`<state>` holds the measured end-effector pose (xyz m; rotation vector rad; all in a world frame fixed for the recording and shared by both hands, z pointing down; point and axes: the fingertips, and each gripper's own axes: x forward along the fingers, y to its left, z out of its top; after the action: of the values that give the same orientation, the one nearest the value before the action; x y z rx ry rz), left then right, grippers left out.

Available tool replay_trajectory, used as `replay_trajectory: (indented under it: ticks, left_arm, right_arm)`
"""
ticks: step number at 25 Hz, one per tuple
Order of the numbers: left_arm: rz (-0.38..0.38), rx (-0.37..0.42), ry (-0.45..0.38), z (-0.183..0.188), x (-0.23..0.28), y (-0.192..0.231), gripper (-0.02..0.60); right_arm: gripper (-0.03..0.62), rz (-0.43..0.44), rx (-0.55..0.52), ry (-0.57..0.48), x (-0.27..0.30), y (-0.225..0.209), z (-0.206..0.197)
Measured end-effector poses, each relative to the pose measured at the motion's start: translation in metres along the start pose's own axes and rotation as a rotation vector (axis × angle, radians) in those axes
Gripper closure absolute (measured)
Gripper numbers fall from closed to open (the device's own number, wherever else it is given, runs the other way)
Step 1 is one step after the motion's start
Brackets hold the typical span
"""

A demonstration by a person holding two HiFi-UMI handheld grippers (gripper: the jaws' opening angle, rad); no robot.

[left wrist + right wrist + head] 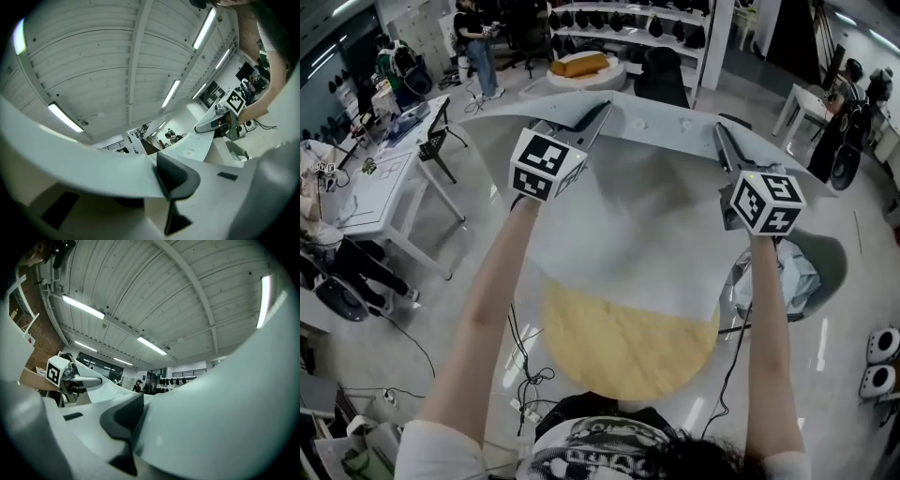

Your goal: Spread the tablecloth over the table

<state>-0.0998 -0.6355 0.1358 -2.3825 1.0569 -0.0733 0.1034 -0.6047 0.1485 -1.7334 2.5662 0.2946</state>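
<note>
Tablecloth [628,225], clamped in left hand-held gripper [598,114] and right hand-held gripper [721,136], hides much of the table [628,352].

No legible writing — only wordless code squares on the left gripper's cube [546,164] and right gripper's cube [766,202]

The tablecloth [628,206] looks like thin, smooth, pale cloth with a faint sheen. The round table [628,352] shows a matt, light wood top. The floor [441,309] is glossy, reflecting lights.
</note>
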Motion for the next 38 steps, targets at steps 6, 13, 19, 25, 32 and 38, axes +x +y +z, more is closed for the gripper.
replay_trajectory:
  ticks: [6, 13, 19, 25, 32, 38]
  left_arm:
    - [0.020, -0.050, -0.109, 0.025, 0.012, 0.040, 0.499]
    - [-0.026, -0.284, -0.143, -0.009, -0.001, 0.018, 0.499]
    - [-0.098, -0.364, -0.036, -0.070, -0.020, -0.030, 0.497]
    - [-0.154, -0.381, 0.038, -0.109, -0.051, -0.077, 0.496]
    - [-0.163, -0.483, 0.085, -0.134, -0.098, -0.123, 0.497]
    - [-0.140, -0.563, 0.130, -0.141, -0.150, -0.166, 0.499]
  right_arm:
    - [0.510, -0.028, -0.194, -0.097, 0.023, 0.001, 0.057]
    - [0.511, -0.020, -0.211, -0.080, 0.006, 0.011, 0.036]
    - [0.512, -0.038, -0.088, 0.047, -0.021, 0.024, -0.043]
    - [0.513, -0.058, 0.041, 0.117, -0.062, 0.045, -0.104]
    - [0.514, -0.060, 0.177, 0.167, -0.110, 0.073, -0.148]
    - [0.514, -0.053, 0.307, 0.195, -0.164, 0.102, -0.176]
